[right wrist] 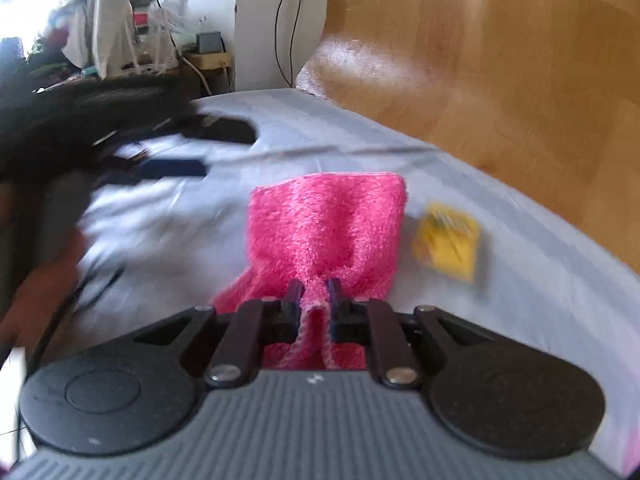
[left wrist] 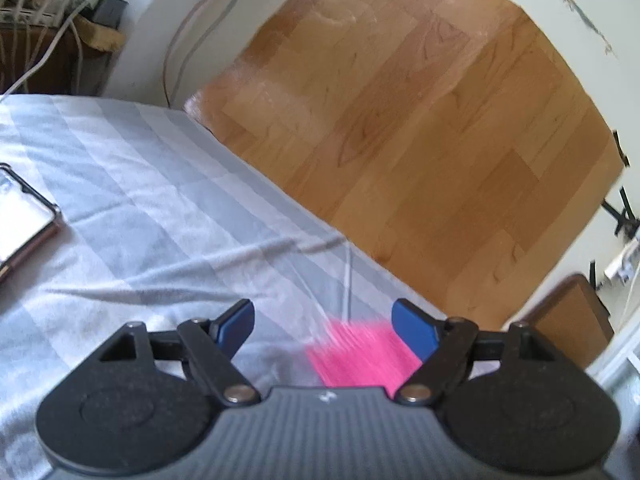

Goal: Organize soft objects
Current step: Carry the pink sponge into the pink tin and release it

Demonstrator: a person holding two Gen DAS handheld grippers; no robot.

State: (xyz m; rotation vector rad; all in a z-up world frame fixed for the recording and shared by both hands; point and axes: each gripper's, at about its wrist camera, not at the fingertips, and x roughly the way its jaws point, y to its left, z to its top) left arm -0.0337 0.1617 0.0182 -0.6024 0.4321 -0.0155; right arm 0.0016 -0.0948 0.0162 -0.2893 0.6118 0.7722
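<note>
The right gripper [right wrist: 316,294] pinches a bunched edge of the pink cloth [right wrist: 328,220], which lies on the striped bedsheet [right wrist: 540,280]; the rest of the cloth trails away from the jaws, flat on the sheet. The grip takes only a thin fold, so a quick pull could slip it free; the yellow packet [right wrist: 448,242] just beside the cloth could be dragged along. The left gripper [left wrist: 324,326] stands spread and empty above the cloth's blurred corner [left wrist: 360,354]; closing now, it could catch sheet instead of cloth.
</note>
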